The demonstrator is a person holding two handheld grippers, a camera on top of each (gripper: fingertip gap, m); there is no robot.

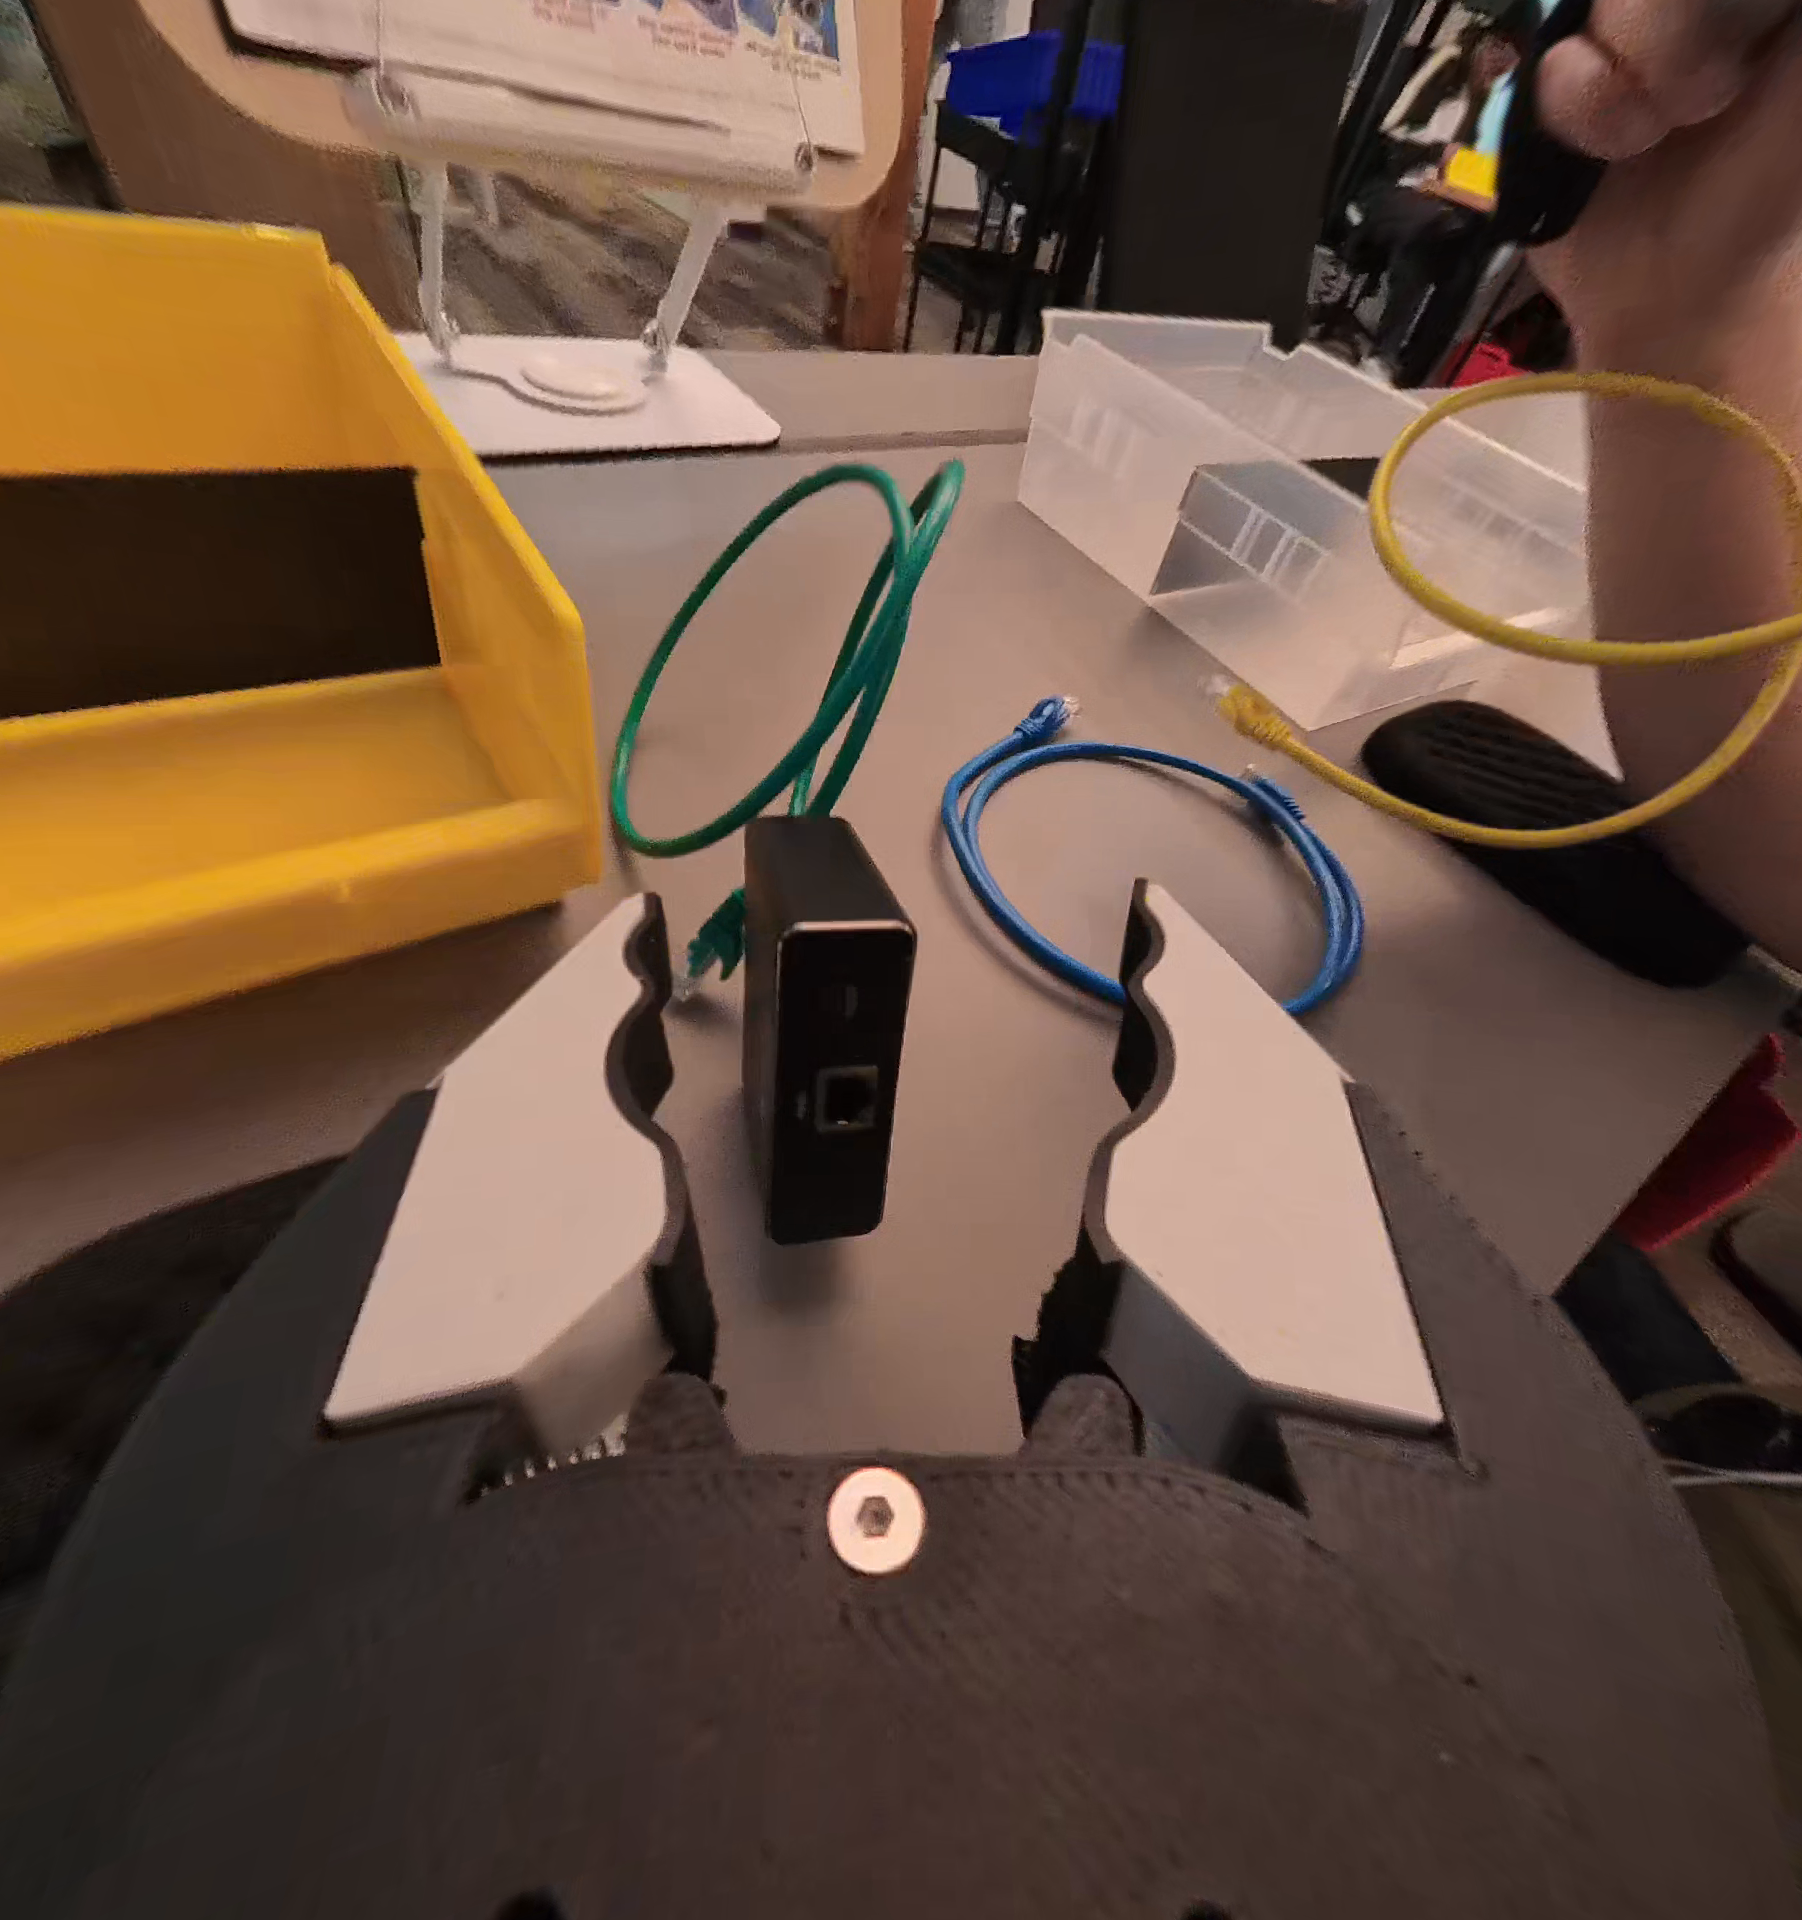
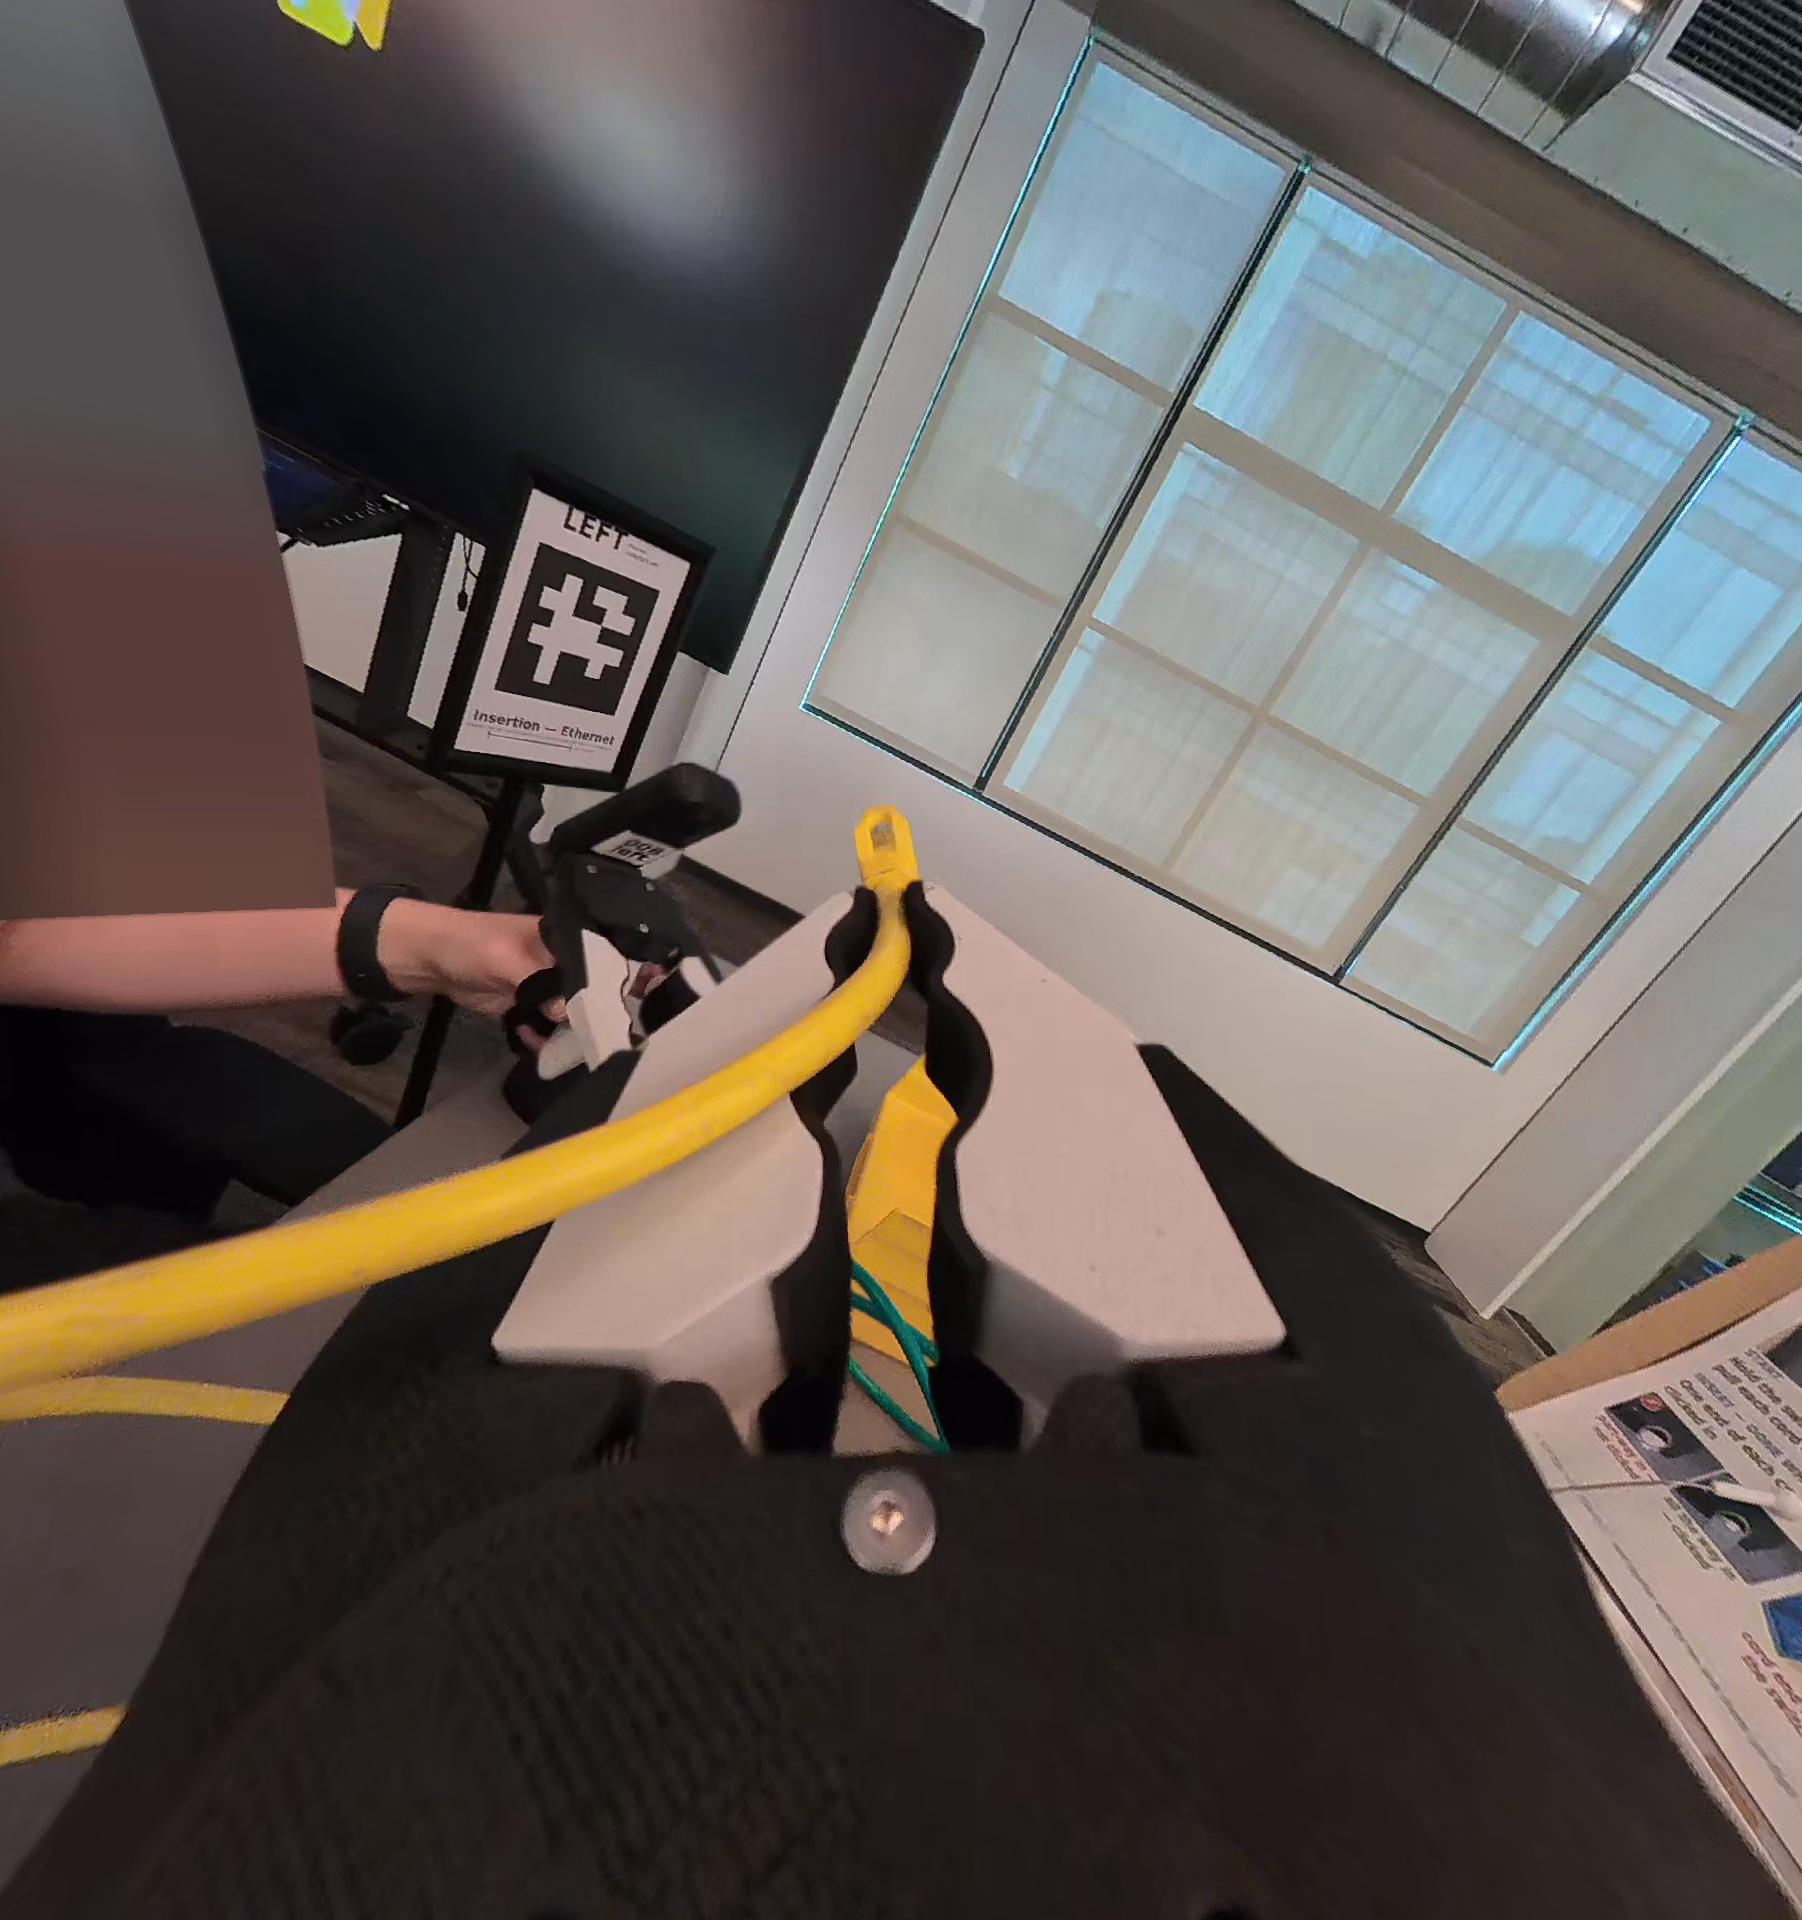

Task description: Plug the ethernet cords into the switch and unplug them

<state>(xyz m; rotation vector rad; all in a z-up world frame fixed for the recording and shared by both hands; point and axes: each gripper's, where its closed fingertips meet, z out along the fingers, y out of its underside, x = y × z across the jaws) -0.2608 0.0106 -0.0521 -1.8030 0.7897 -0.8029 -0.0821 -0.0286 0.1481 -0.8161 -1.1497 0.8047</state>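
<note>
The left gripper (image 1: 892,935) hovers with fingers spread wide, flanking the black switch (image 1: 829,1023), which stands on edge on the grey table (image 1: 1396,1091). The green cord (image 1: 772,665) and blue cord (image 1: 1157,852) lie beyond it. The right gripper (image 2: 884,896) is clamped on the yellow cord (image 2: 523,1184) just behind its plug (image 2: 881,836), apparently raised clear of the table.

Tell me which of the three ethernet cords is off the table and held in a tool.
The yellow cord: the right tool is shut on it just behind its plug. The green cord and blue cord lie coiled on the table, untouched.
</note>
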